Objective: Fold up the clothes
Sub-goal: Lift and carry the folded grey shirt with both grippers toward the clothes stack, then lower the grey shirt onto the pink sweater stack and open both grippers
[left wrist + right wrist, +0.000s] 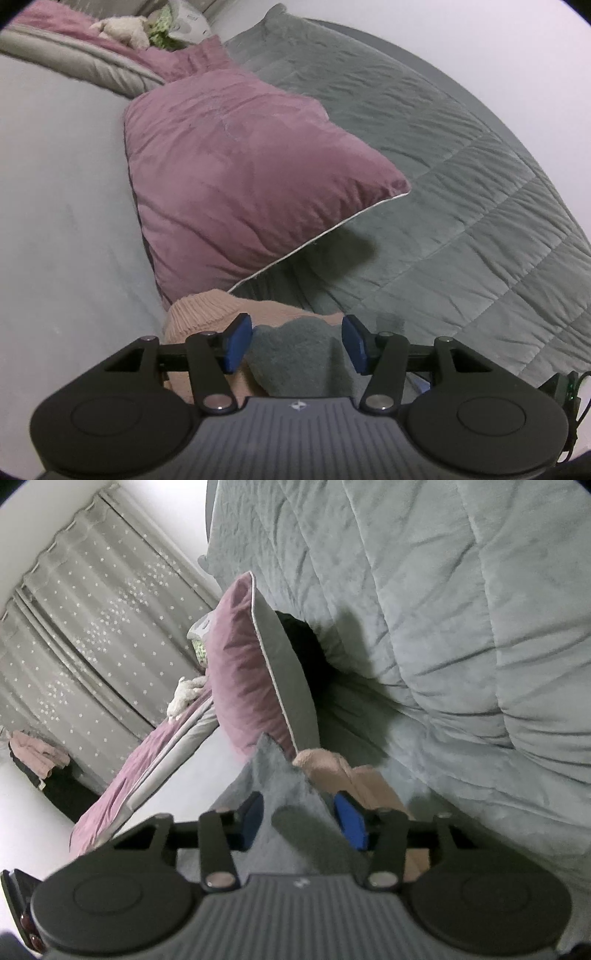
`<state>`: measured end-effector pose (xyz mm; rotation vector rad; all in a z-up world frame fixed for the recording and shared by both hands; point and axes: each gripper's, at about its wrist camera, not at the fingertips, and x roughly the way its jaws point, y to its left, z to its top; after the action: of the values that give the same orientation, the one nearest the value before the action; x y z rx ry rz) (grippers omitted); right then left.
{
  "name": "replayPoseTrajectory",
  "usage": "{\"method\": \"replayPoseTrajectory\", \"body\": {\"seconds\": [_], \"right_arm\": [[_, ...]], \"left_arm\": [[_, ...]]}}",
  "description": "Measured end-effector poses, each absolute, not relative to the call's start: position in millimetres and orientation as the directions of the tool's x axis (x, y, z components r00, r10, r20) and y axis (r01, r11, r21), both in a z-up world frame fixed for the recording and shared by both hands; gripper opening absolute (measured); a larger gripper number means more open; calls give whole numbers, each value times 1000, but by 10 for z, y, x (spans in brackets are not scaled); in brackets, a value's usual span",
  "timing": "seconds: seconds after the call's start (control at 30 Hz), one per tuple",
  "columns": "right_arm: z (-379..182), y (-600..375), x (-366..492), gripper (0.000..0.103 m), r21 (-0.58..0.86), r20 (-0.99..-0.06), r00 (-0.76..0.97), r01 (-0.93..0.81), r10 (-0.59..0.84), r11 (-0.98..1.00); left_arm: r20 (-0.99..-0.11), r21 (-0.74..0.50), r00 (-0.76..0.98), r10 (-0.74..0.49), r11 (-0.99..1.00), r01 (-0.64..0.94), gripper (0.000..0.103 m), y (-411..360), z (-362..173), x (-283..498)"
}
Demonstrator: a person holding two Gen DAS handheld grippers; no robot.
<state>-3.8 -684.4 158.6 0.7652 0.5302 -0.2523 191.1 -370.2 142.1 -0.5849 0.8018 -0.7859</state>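
Both hand-held grippers sit low over the bed as I watch: the left gripper (297,341) has its blue pads spread, a fold of grey fleece garment (295,354) bulging up between them but, as far as I can tell, not pinched. On the right gripper (299,819) the same grey fleece (291,786) fills the gap between the pads; whether it is clamped I cannot tell. A pink knit garment (201,308) lies just beyond the fleece, toward the mauve pillow (240,177), and nearer my left tool. I judge the fleece's length runs from one gripper toward the other. Only the right view shows the starred curtain (92,620); only the left shows the pillow's broad face against the quilt (461,192).
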Motion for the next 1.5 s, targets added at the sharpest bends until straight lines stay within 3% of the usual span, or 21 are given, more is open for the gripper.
{"method": "replayPoseTrajectory", "body": {"seconds": [0.13,0.2,0.23,0.4,0.6,0.73,0.87,0.93,1.3,1.5], "right_arm": [[1523,-6858,54,35,604,-524,851,407,-44,686],[1501,-6835,96,18,593,-525,849,411,-54,692],[1512,-6811,107,17,577,-525,849,410,-64,706],[1647,-6724,69,12,528,-490,864,401,-117,749],[1557,-6709,191,12,439,-570,806,464,-161,770],[1493,-6719,203,22,465,-567,808,474,-159,748],[1578,-6673,153,46,450,-549,813,480,-191,753],[1646,-6626,125,52,426,-535,819,474,-207,771],[1932,-6064,-71,59,248,-444,853,412,-276,877],[1863,-5845,-117,66,217,-460,852,382,-251,898]], "left_arm": [[-415,-702,450,-791,593,394,39,-3746,1371,1901],[-411,-675,471,-781,608,418,29,-3754,1392,1872],[-404,-662,484,-776,613,430,27,-3754,1403,1853],[-354,-677,565,-746,621,395,24,-3697,1368,1778],[-395,-658,571,-720,655,371,28,-3748,1258,1794],[-407,-638,563,-719,665,388,34,-3733,1349,1772],[-411,-603,587,-698,690,399,46,-3720,1448,1694],[-405,-590,603,-687,700,402,50,-3717,1484,1649],[-310,-439,643,-700,705,557,58,-3777,1752,1212],[-350,-398,650,-674,735,549,64,-3800,1671,1223]]}}
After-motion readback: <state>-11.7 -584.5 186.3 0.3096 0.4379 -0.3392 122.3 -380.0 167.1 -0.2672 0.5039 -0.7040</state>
